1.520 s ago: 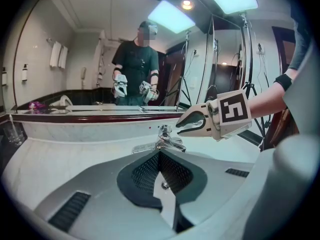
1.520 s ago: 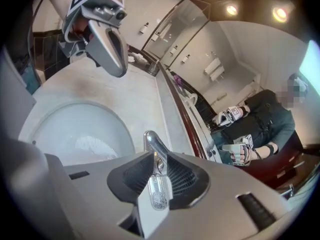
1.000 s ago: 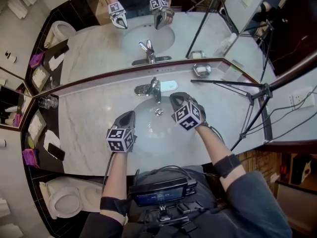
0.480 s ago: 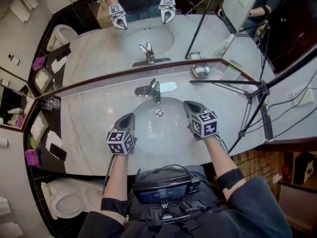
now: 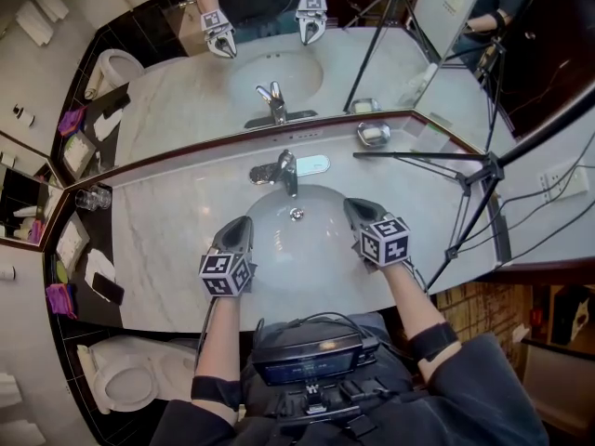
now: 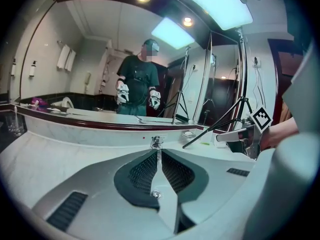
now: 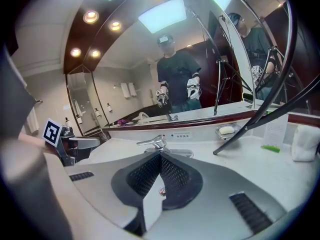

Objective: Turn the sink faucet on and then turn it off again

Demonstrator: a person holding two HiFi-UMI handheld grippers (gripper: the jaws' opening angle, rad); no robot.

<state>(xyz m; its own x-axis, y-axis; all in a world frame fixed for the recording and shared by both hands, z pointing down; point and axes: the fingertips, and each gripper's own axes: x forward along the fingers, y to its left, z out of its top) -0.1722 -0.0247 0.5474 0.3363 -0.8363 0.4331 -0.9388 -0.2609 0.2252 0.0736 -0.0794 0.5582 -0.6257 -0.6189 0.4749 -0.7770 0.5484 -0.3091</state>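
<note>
The chrome faucet (image 5: 284, 168) stands behind the white basin (image 5: 311, 249), its lever lying toward the left; I see no water stream. My left gripper (image 5: 244, 221) hovers over the basin's left rim, pointing at the faucet (image 6: 157, 142). Its jaws have just been opening to a thin slit, with nothing between them (image 6: 159, 151). My right gripper (image 5: 351, 204) hangs over the basin's right rim, apart from the faucet (image 7: 155, 143), shut and empty (image 7: 160, 154).
A soap dish (image 5: 373, 134) sits at the back right of the marble counter (image 5: 177, 240). A black tripod leg (image 5: 418, 156) lies across the counter's right side. A glass (image 5: 90, 196) and a phone (image 5: 105, 286) are at the left. A mirror (image 5: 279, 63) rises behind.
My right gripper has drawn away from the faucet to the right and rolled, its marker cube now facing up. The left gripper has stayed over the left rim.
</note>
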